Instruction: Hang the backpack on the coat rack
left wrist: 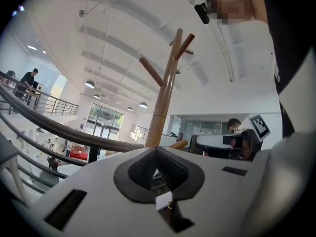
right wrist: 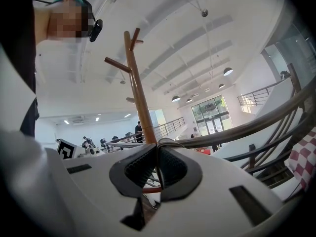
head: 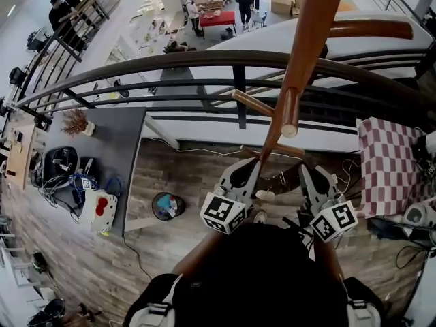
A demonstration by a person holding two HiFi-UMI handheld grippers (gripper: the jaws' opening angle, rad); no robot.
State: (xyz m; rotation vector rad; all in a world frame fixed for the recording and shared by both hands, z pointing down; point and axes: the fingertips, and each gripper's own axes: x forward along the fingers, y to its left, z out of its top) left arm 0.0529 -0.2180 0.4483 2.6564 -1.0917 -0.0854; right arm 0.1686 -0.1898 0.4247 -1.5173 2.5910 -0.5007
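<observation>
The wooden coat rack (head: 308,43) rises right in front of me, with pegs (head: 291,113) sticking out at several heights. It also stands ahead in the left gripper view, coat rack (left wrist: 165,95), and in the right gripper view, coat rack (right wrist: 138,93). Both grippers point upward beside its pole. My right gripper (head: 310,176) (right wrist: 158,149) is shut on a thin dark strap (right wrist: 159,143) that loops over its tips. My left gripper (head: 246,169) (left wrist: 157,151) is shut, and nothing shows between its pads. A black bulk (head: 259,271), apparently the backpack, hangs below the grippers against my chest.
A dark metal railing (head: 204,63) curves just behind the rack, with a lower floor and people at a red table (head: 218,18) beyond. A grey table (head: 116,148) with cables stands left, a teal bin (head: 167,205) by it. A checked cloth (head: 388,165) lies right.
</observation>
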